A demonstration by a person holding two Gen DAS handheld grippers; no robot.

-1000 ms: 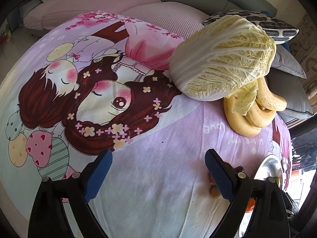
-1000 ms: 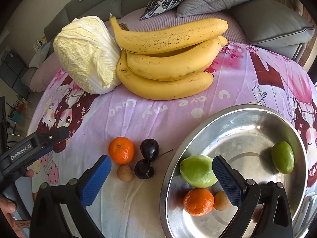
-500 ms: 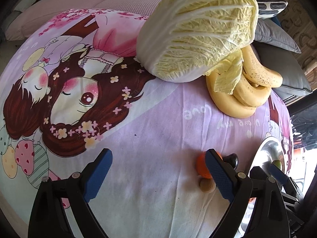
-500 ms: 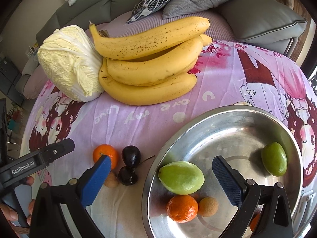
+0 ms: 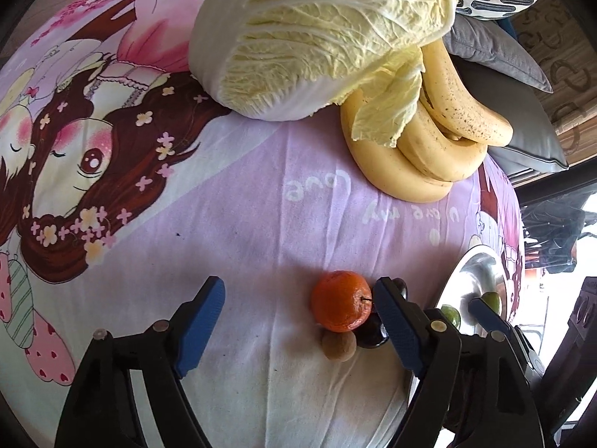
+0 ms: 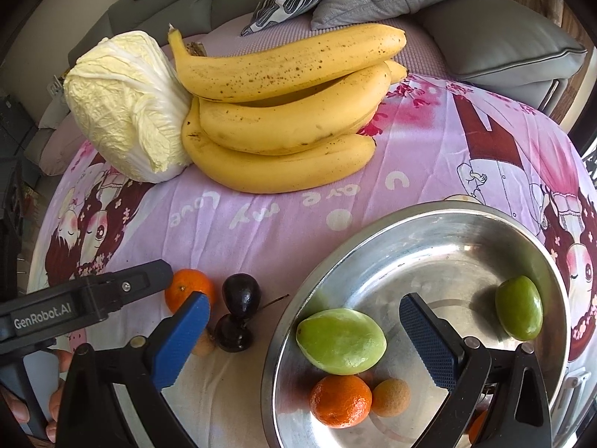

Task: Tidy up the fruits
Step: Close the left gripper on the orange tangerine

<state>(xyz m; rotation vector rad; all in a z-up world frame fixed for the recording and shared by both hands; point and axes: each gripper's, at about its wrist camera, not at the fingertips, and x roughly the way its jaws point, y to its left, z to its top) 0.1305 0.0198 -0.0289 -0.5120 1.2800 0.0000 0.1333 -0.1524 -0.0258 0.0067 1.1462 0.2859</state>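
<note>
Fingers of my left gripper [image 5: 298, 311] are closing now, blue pads still apart, nothing pressed between them yet. The tangerine [image 5: 341, 300] sits on the purple cloth [image 5: 261, 224] just inside my right-hand pad, so it's off to one side of the gap, not centred. Touching it on the near side is a small brown longan [image 5: 338, 346], and two dark plums [image 6: 240, 295] crowd behind that same pad.

My right gripper [image 6: 302, 330] hangs wide and empty over the steel bowl [image 6: 429, 231], where two green fruits, another tangerine and a longan already lie.

Now, the tangerine: light, round, loose skin over soft flesh, I'd say. It should give under a squeeze and could bruise or split if I clamp hard. It could also roll on this cloth if one pad nudges it first. Best hold is across its widest part, pads on opposite sides, with a gentle close. I'd want to shift over so it's centred, keeping the longan and plums out of the pinch.
</note>
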